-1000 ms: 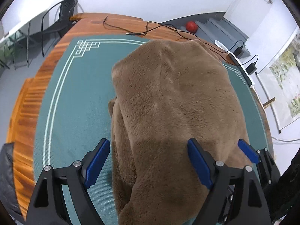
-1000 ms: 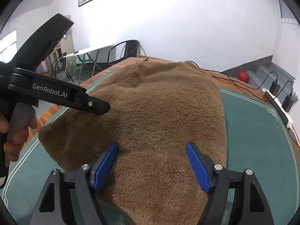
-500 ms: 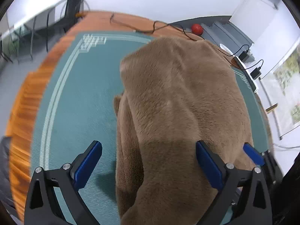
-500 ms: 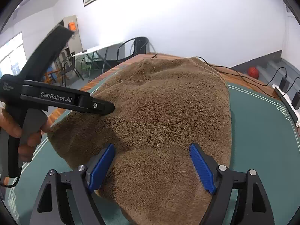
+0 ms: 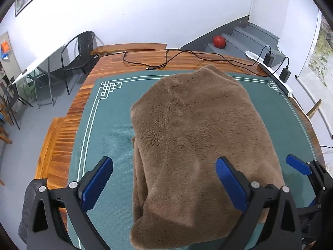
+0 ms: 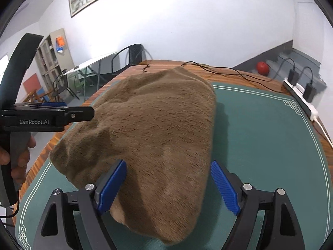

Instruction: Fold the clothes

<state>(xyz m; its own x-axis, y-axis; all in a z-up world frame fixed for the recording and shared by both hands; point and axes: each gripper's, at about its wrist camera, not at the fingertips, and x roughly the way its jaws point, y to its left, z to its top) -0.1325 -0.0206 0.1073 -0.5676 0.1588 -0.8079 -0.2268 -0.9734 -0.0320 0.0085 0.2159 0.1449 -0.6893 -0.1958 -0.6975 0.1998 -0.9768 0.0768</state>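
A brown fleece garment (image 5: 199, 137) lies on the green mat (image 5: 108, 129) that covers the wooden bench (image 5: 62, 137), and it reaches from the near edge up to the far edge of the mat, closer to the right side. It is already doubled over; at its left side a lower layer shows under the top one, but what kind of garment it is cannot be made out. The left gripper (image 5: 164, 182) hangs over the near end of the garment with its blue pads wide apart and nothing between them. Its right pad is above the cloth; whether it touches is hard to tell. The right gripper (image 6: 168, 184) is also released, its pads spread on both sides of the near corner of the garment, and the corner itself is partly hidden behind the left pad. In the left view the right gripper is cut off at the picture edge. A black cable (image 5: 187, 58) lies on the bare wood along the far edge of the bench.
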